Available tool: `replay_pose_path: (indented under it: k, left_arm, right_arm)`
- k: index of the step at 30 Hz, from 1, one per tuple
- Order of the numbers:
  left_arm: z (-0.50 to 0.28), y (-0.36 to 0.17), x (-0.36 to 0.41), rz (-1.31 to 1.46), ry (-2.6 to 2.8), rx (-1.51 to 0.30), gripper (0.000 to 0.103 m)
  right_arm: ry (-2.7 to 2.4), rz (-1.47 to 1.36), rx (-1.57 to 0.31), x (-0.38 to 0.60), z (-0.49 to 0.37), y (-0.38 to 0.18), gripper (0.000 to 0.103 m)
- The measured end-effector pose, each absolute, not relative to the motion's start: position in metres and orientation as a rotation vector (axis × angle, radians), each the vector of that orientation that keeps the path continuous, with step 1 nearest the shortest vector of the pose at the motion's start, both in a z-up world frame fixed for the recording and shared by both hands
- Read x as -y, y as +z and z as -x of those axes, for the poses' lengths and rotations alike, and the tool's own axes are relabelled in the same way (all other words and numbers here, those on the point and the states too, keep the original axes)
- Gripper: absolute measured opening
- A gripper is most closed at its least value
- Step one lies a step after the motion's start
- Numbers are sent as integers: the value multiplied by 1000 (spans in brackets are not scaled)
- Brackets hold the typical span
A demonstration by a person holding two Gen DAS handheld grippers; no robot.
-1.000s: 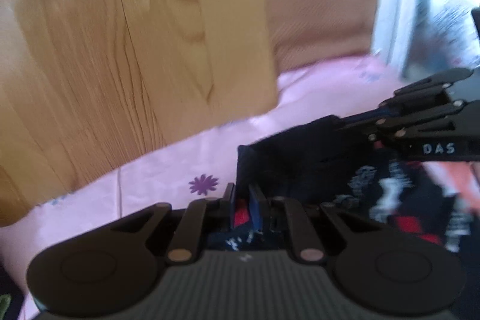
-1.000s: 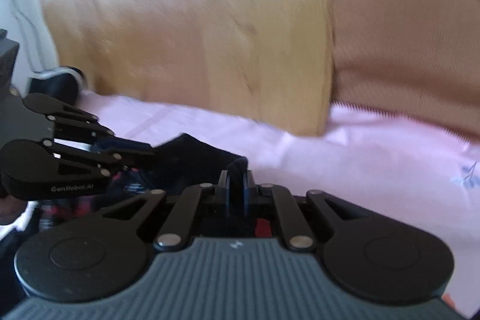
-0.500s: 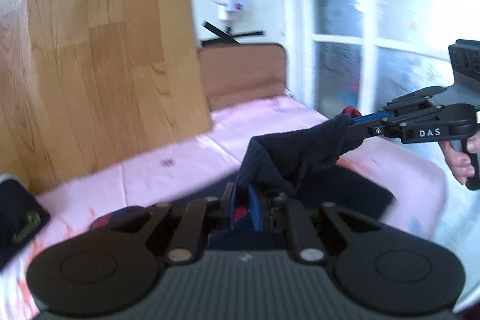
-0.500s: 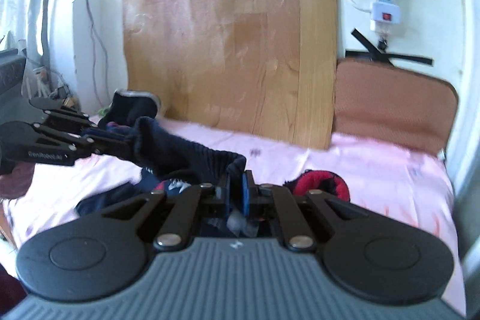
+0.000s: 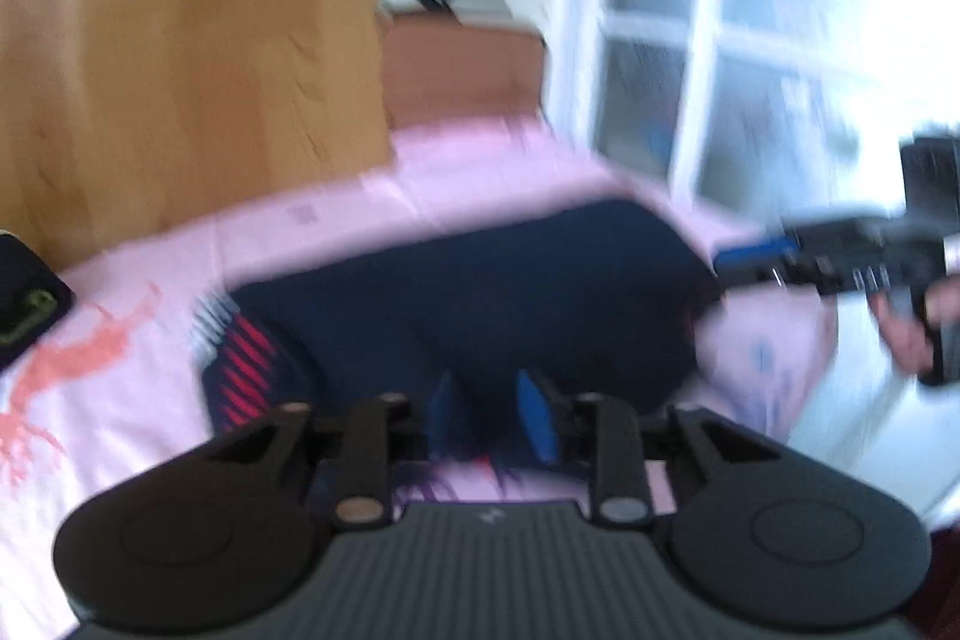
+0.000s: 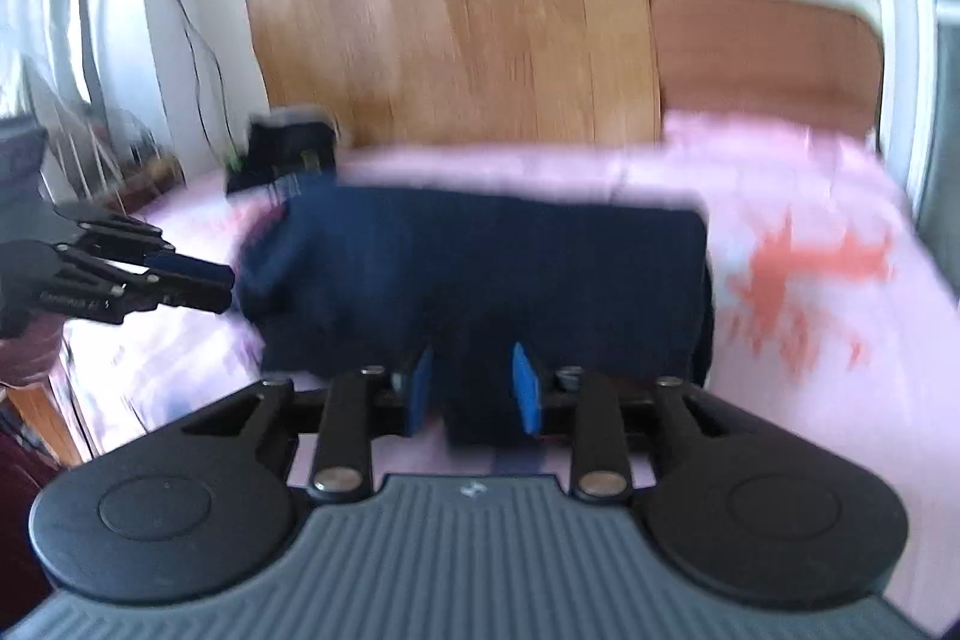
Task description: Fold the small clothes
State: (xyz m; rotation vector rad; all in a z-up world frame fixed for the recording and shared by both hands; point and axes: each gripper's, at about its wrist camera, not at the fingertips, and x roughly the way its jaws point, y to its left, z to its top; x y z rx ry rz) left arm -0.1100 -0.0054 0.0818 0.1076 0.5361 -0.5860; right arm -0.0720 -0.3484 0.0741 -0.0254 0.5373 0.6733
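A dark navy garment lies folded flat on the pink bedsheet; a red-striped patterned part shows at its left edge in the left wrist view. My left gripper is at the garment's near edge, its jaws opening, with cloth between the blue pads but not pinched. My right gripper is further right along the garment, its jaws opening too, and a strip of dark cloth lies loose between its pads. Both views are motion-blurred.
A wooden board leans on the wall behind the bed, with a brown headboard beside it. Another dark garment sits at the back left. A window is on the right.
Both grippers were shut on the garment's edge, holding it up and drawing it towards me. Now it lies folded on the sheet and both pairs of pads have parted.
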Motion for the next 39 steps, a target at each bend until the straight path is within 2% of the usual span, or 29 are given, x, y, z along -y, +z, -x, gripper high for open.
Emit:
replay_pose_path:
  k: [5,11,15,17,18,22,26,28,30,31,32,33,34,36,37,38,39]
  left_arm:
    - [57,91,9,-15,-491,-519,27]
    - [-6,52,50,-126,-403,-600,25]
    - [-38,30,58,-185,-225,-591,31]
    - [-53,26,51,-143,-192,-658,31]
    - [-53,27,45,-117,-206,-665,31]
    - [-33,39,28,-84,-253,-651,30]
    - [-9,53,15,14,-343,-625,29]
    - [1,51,24,-36,-377,-606,29]
    - [0,31,40,-159,-354,-645,31]
    - [-2,22,46,-201,-340,-638,31]
    - [2,18,50,-235,-333,-601,31]
    - [3,20,52,-249,-326,-602,31]
    - [4,24,53,-250,-324,-615,30]
    - [7,37,47,-192,-354,-631,30]
    - [9,45,42,-145,-380,-626,30]
    - [9,52,38,-95,-408,-622,30]
    - [8,61,34,-37,-444,-625,30]
  right_arm:
    - [651,-86,-453,320,38,91,35]
    - [622,9,-579,260,-35,44,33]
    - [560,-100,-634,257,-98,29,34]
    - [518,-145,-644,257,-115,31,41]
    - [520,-168,-659,258,-120,30,42]
    - [556,-167,-668,275,-101,34,42]
    - [514,-155,-581,309,-66,46,44]
    - [470,-143,-562,324,-59,42,44]
    - [418,-126,-603,334,-64,23,36]
    - [410,-127,-597,339,-64,14,24]
    - [403,-135,-577,343,-61,10,18]
    - [398,-161,-587,347,-62,12,18]
    - [391,-203,-605,351,-63,16,19]
    - [370,-292,-578,364,-56,28,29]
    - [366,-343,-555,374,-51,32,38]
    - [360,-402,-545,384,-48,35,52]
    - [344,-456,-550,393,-46,35,58]
